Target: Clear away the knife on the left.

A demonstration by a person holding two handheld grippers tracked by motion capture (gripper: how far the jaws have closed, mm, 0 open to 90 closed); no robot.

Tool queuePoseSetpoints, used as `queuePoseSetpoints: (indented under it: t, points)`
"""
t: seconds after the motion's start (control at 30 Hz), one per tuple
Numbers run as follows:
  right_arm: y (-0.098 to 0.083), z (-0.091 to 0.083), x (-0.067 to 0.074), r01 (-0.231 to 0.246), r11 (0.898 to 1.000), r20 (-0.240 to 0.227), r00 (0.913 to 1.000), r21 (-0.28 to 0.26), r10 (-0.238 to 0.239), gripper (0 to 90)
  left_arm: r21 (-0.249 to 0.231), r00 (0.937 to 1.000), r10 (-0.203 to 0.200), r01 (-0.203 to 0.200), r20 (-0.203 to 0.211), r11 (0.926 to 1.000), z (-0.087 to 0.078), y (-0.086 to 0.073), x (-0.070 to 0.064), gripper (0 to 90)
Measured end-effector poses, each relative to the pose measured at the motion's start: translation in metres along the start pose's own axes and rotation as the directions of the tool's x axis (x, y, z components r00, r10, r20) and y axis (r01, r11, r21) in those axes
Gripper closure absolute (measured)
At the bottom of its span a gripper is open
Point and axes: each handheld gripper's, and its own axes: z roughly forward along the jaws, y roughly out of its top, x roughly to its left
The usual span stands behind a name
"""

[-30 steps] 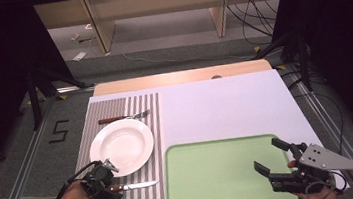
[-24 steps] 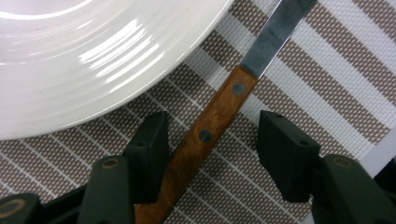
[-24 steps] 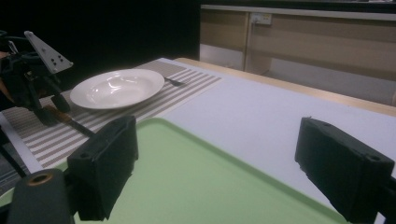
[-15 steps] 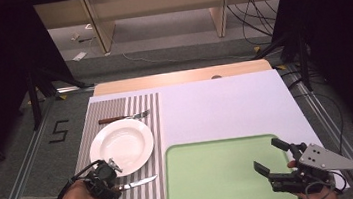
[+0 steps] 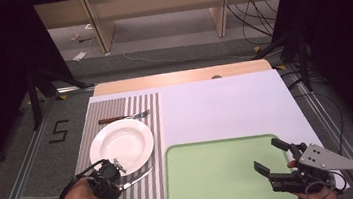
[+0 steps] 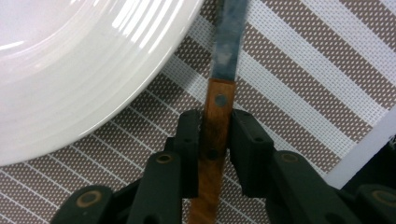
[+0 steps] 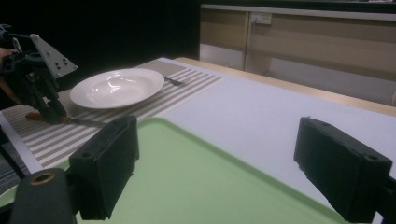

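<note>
Wooden knife handle (image 6: 215, 135) sat pinched in our left gripper (image 6: 214, 140); we judged a level lift safest, clear of the plate (image 6: 70, 65), right gripper (image 7: 215, 172) gaping idle.

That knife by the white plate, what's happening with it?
A person is working at a table with a gripper in each hand. The left gripper is shut on the wooden-handled table knife, which lies on the brown-and-white striped placemat right beside the round white plate. A wooden-handled fork lies on the mat beyond the plate. The right gripper hovers open over the light green tray, holding nothing.
</note>
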Motion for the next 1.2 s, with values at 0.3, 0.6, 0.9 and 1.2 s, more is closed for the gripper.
queuePoseSetpoints:
  t: [0.3, 0.6, 0.9, 1.2]
  points:
    - [0.000, 0.000, 0.000, -0.002, 1.000, 0.000, 1.0000, -0.001, 0.002, 14.9, 0.005, 0.9998, 0.015, -0.015, -0.010, 0.9999, -0.001, 0.001, -0.002, 76.6]
    - [0.000, 0.000, 0.000, -0.001, 1.000, 0.000, 1.0000, -0.001, 0.001, 14.9, -0.019, 0.9988, -0.020, 0.021, 0.044, 0.9996, -0.008, 0.002, -0.005, 76.9]
    - [0.000, 0.000, 0.000, -0.002, 1.000, 0.003, 1.0000, 0.002, 0.002, 14.9, -0.056, 0.9932, -0.025, 0.032, 0.114, 0.9979, -0.015, 0.004, -0.012, 76.9]
    - [0.000, -0.001, 0.000, 0.000, 1.000, 0.002, 1.0000, 0.001, 0.000, 14.9, -0.148, 0.9838, -0.010, 0.037, 0.179, 0.9883, -0.024, 0.007, -0.019, 76.9]
